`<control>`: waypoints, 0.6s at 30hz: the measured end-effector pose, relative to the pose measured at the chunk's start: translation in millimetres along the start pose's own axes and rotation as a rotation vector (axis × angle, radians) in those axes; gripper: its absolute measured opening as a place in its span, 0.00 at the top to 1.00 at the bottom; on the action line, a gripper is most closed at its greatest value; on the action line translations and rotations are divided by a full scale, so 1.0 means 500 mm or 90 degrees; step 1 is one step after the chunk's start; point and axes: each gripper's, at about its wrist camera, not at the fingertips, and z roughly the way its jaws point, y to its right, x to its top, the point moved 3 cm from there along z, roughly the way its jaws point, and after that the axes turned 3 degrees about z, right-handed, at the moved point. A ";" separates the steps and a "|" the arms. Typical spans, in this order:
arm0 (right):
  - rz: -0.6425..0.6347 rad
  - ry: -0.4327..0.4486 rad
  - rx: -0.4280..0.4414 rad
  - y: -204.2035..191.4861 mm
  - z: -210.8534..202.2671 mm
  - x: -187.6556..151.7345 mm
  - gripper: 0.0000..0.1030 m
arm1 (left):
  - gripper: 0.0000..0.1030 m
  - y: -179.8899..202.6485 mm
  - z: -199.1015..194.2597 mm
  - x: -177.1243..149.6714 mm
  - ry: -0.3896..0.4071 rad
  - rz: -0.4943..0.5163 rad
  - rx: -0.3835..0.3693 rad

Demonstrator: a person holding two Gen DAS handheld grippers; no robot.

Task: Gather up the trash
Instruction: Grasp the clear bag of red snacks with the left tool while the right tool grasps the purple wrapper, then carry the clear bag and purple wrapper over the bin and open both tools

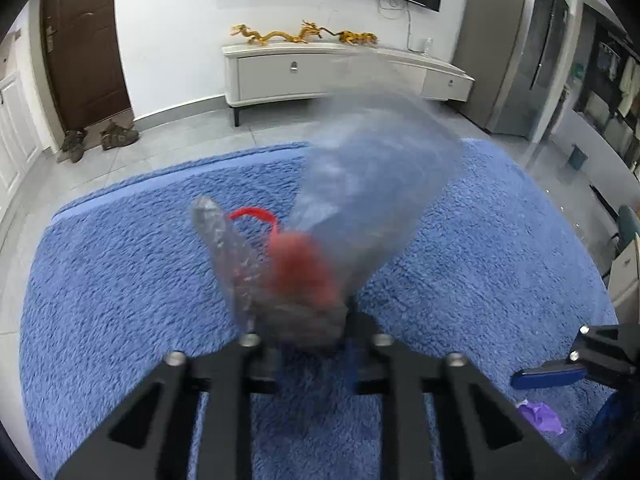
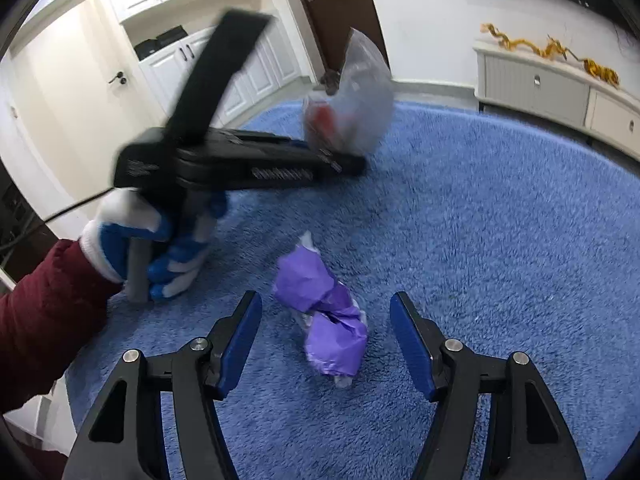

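Observation:
My left gripper point(image 1: 312, 340) is shut on a clear plastic bag point(image 1: 372, 184) with something red point(image 1: 300, 268) inside, and holds it up above the blue rug. The bag is blurred. The right wrist view shows that gripper point(image 2: 352, 162) and the bag point(image 2: 352, 104) at the upper middle. My right gripper point(image 2: 326, 340) is open, its blue pads on either side of a crumpled purple wrapper point(image 2: 324, 312) that lies on the rug. The wrapper also shows in the left wrist view point(image 1: 540, 416) at the lower right, under the right gripper's finger point(image 1: 548, 374).
A shaggy blue rug point(image 2: 480, 240) covers the grey tiled floor. A white TV cabinet point(image 1: 320, 74) with gold dragon figures stands against the far wall. Shoes point(image 1: 100, 140) lie by a brown door. White cupboards point(image 2: 192, 52) stand at the left.

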 end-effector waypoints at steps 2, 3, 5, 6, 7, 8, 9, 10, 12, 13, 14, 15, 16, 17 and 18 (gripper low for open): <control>-0.004 0.004 -0.019 0.006 -0.006 -0.001 0.65 | 0.87 0.004 -0.012 -0.009 -0.002 -0.006 0.000; -0.001 0.003 -0.023 0.009 -0.011 -0.003 0.70 | 0.87 0.010 -0.022 -0.018 -0.002 -0.004 0.003; 0.014 0.006 -0.013 0.013 -0.029 -0.015 0.71 | 0.87 0.023 -0.047 -0.036 -0.001 -0.002 0.005; 0.013 0.007 -0.018 0.014 -0.037 -0.020 0.71 | 0.87 0.030 -0.061 -0.046 -0.001 -0.003 0.003; 0.013 0.011 -0.020 0.012 -0.052 -0.033 0.71 | 0.87 0.035 -0.073 -0.056 0.000 -0.003 0.002; 0.017 0.016 -0.018 0.012 -0.063 -0.042 0.71 | 0.87 0.044 -0.091 -0.070 0.001 -0.002 0.003; 0.021 0.022 -0.017 0.011 -0.076 -0.051 0.71 | 0.87 0.050 -0.103 -0.079 0.000 -0.003 0.003; 0.026 0.030 -0.017 0.010 -0.096 -0.063 0.71 | 0.87 0.056 -0.117 -0.090 0.000 -0.004 0.003; 0.036 0.043 -0.018 0.011 -0.125 -0.079 0.71 | 0.87 0.073 -0.146 -0.111 -0.001 -0.008 0.002; 0.040 0.052 -0.019 0.010 -0.146 -0.090 0.71 | 0.87 0.083 -0.164 -0.123 -0.001 -0.009 -0.002; 0.044 0.060 -0.021 0.010 -0.166 -0.101 0.71 | 0.87 0.091 -0.175 -0.128 0.000 -0.010 -0.004; 0.047 0.066 -0.022 0.013 -0.176 -0.100 0.71 | 0.87 0.104 -0.196 -0.138 0.002 -0.010 -0.007; 0.051 0.077 -0.026 0.013 -0.201 -0.114 0.71 | 0.87 0.112 -0.207 -0.143 0.003 -0.010 -0.009; 0.055 0.084 -0.028 0.016 -0.215 -0.118 0.71 | 0.87 0.128 -0.228 -0.149 0.006 -0.009 -0.015; 0.059 0.096 -0.033 0.017 -0.241 -0.132 0.71 | 0.87 0.141 -0.243 -0.153 0.007 -0.006 -0.020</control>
